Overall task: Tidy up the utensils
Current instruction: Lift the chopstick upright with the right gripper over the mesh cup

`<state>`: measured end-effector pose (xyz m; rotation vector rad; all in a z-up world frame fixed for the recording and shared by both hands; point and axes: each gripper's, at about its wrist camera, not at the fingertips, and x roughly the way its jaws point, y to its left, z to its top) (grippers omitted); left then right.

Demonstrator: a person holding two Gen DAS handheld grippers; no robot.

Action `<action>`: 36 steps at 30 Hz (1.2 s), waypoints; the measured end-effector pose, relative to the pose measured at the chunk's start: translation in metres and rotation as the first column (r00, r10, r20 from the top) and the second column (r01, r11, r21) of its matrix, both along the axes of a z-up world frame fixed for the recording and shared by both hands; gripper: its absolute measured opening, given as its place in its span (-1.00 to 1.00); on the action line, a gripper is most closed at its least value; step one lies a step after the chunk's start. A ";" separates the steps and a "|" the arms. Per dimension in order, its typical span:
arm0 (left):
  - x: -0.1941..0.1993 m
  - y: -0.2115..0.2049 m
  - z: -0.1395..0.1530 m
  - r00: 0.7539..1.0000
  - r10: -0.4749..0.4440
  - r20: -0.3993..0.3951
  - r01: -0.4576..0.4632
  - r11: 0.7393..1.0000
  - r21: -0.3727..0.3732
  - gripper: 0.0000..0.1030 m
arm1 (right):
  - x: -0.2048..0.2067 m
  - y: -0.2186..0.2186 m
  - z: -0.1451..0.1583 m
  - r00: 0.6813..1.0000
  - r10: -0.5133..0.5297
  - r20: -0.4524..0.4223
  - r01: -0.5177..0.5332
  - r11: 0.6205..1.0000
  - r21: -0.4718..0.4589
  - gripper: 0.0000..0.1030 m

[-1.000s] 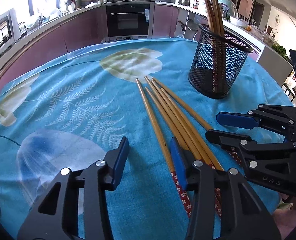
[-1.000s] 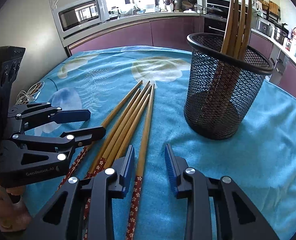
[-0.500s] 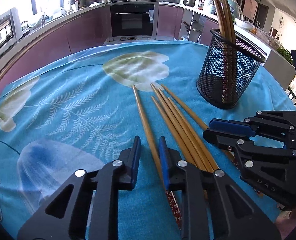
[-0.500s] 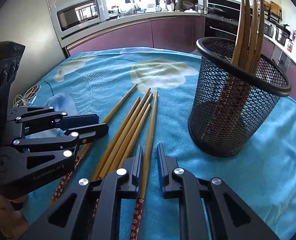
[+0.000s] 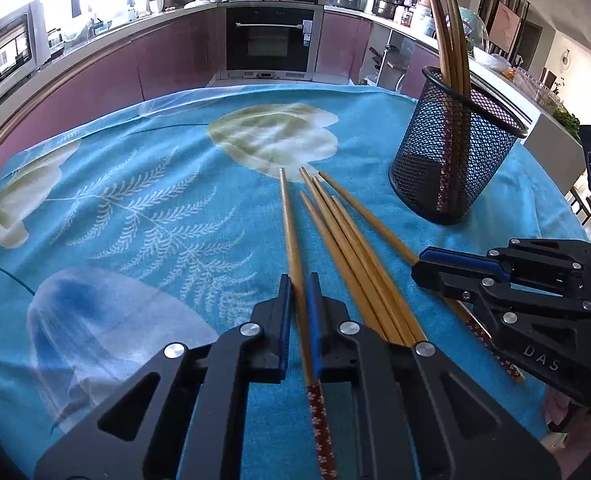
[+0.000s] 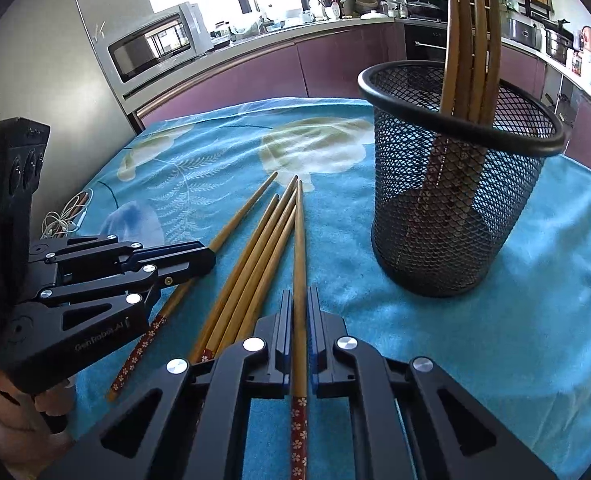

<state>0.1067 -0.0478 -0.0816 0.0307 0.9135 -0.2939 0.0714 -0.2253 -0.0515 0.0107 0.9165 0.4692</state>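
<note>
A black wire-mesh cylindrical holder (image 6: 455,200) stands upright on the table, which is covered by a turquoise cloth printed with pale leaves and ferns (image 5: 135,208). About four bamboo chopsticks with red floral handles (image 6: 471,40) already stand in it, handle ends down, leaning against the far rim. That part of the job looks done.

Six more lie loose on the cloth in front of the holder, tips pointing away. The left gripper (image 5: 300,300) has its blue-padded fingers (image 5: 314,320) clenched on the leftmost bamboo chopstick (image 5: 289,224), which lies slightly apart from the rest. The right gripper (image 6: 300,312) is clamped on the rightmost bamboo chopstick (image 6: 299,232), the one nearest the holder. Both sticks appear to rest on the cloth, gripped just ahead of their red handles, not yet lifted.

Between them a bundle of four bamboo chopsticks (image 5: 347,236) lies untouched, side by side. By this count the task is under halfway: two sticks are grasped and must be carried into the holder, then the four.
</note>
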 end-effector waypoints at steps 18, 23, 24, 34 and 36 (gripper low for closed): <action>-0.015 0.008 0.020 0.999 -0.034 0.029 0.036 0.997 -0.070 -0.85 | -0.022 -0.014 0.024 0.998 0.043 0.038 -0.047 0.995 0.092 -0.89; -0.020 0.013 0.035 0.997 -0.067 0.038 0.071 0.988 -0.137 -0.85 | -0.029 -0.023 0.036 0.997 0.048 0.056 -0.055 0.988 0.143 -0.89; -0.021 0.014 0.038 0.996 -0.074 0.039 0.079 0.985 -0.152 -0.85 | -0.030 -0.025 0.039 0.997 0.046 0.064 -0.055 0.987 0.148 -0.89; -0.036 0.023 0.074 0.986 -0.136 0.099 0.158 0.948 -0.276 -0.85 | -0.038 -0.048 0.063 0.992 0.013 0.127 -0.040 0.977 0.210 -0.89; -0.039 0.025 0.081 0.982 -0.149 0.114 0.177 0.939 -0.296 -0.85 | -0.039 -0.052 0.067 0.990 0.003 0.140 -0.033 0.975 0.218 -0.89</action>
